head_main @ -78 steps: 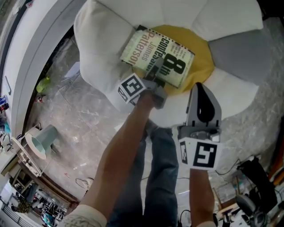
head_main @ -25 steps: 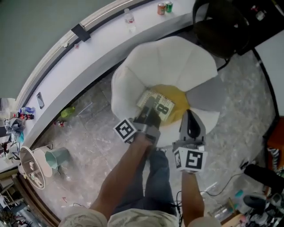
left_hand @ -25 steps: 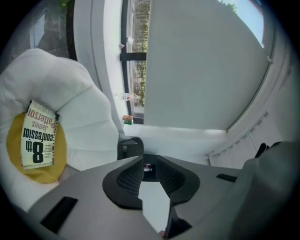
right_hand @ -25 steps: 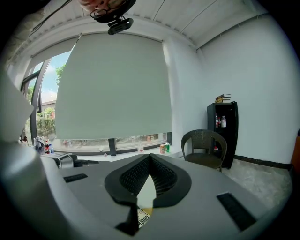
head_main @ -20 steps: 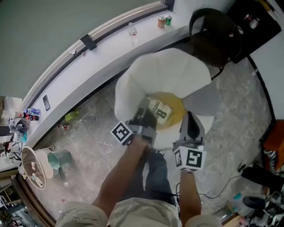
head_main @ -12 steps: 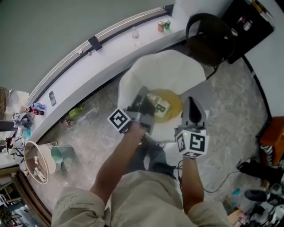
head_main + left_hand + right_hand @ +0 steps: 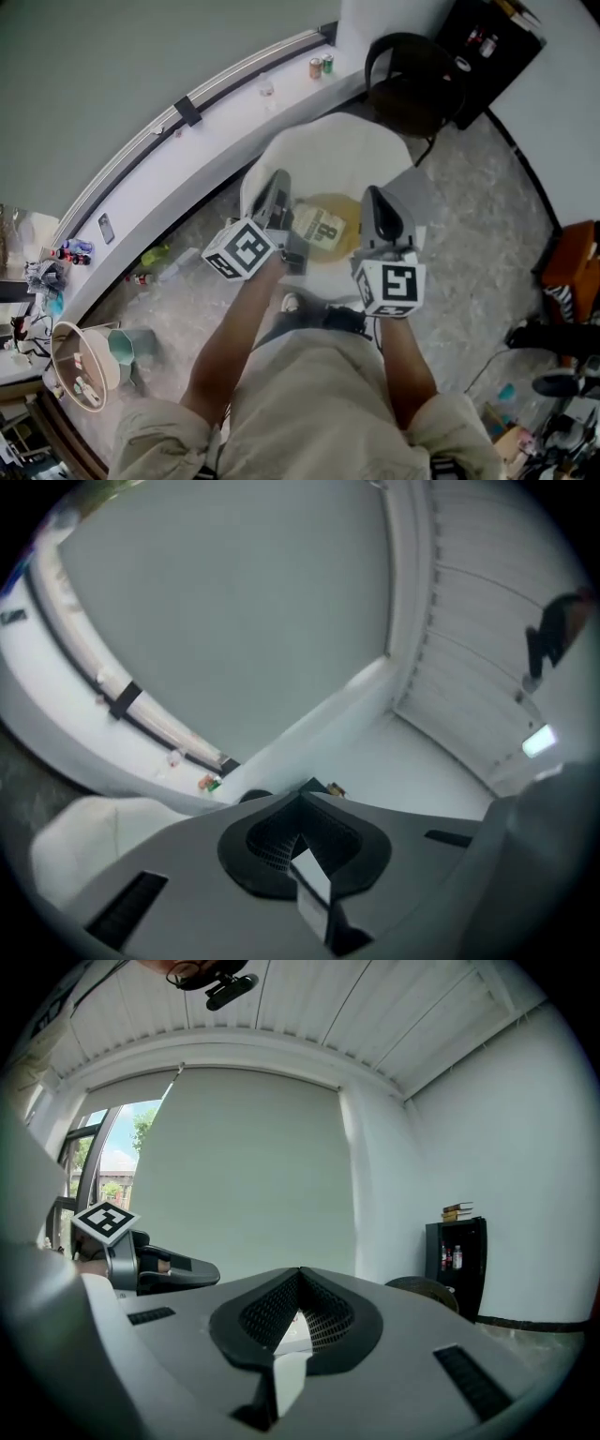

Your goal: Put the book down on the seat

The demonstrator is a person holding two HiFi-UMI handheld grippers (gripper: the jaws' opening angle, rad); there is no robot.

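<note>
L gripper (image 7: 277,187) is pressed together, nothing btwn the jaws. R gripper (image 7: 377,202) is the same: closed & empty. I hold both up over the seat (image 7: 328,155), and in head view the book (image 7: 320,228) shows btwn them. The book lies flat, cover up, on the seat's yellow centre (image 7: 330,200), w/ white petal cushions around it, touching neither gripper. L gripper view faces a grey wall (image 7: 216,621) & white ledge (image 7: 66,733); R gripper view shows a black shelf (image 7: 456,1260).
</note>
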